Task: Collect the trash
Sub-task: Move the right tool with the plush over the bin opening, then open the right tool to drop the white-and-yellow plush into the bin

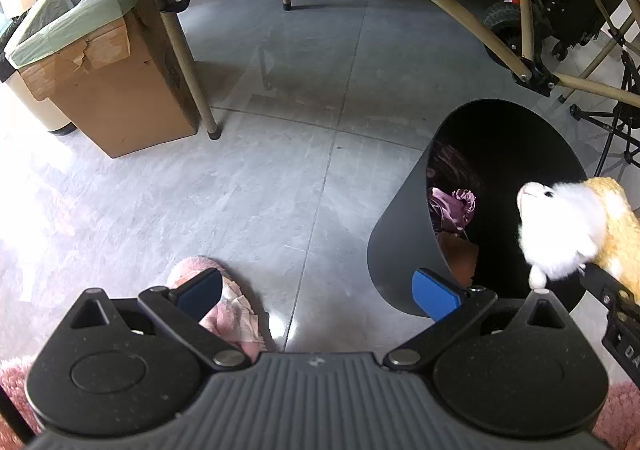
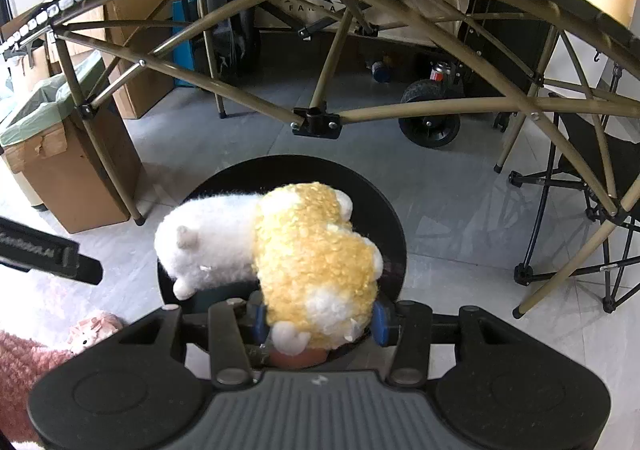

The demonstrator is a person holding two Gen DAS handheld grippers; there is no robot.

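Observation:
A white and yellow plush toy (image 2: 296, 250) hangs over the mouth of a round black bin (image 2: 384, 210), with my right gripper (image 2: 320, 320) shut on its yellow rear end. In the left wrist view the same plush toy (image 1: 568, 226) shows at the right edge above the black bin (image 1: 404, 250), which holds a purple crumpled item (image 1: 452, 206) and something brown. My left gripper (image 1: 320, 294) stands open and empty over the floor, just left of the bin, its right fingertip (image 1: 436, 294) close to the bin's wall.
A pink fluffy slipper (image 1: 236, 310) lies on the grey tiled floor under the left finger. A cardboard box lined with a green bag (image 1: 92, 62) stands at the left. Folding table legs (image 1: 188, 62) and a black folding chair (image 2: 592, 210) crowd the back and right.

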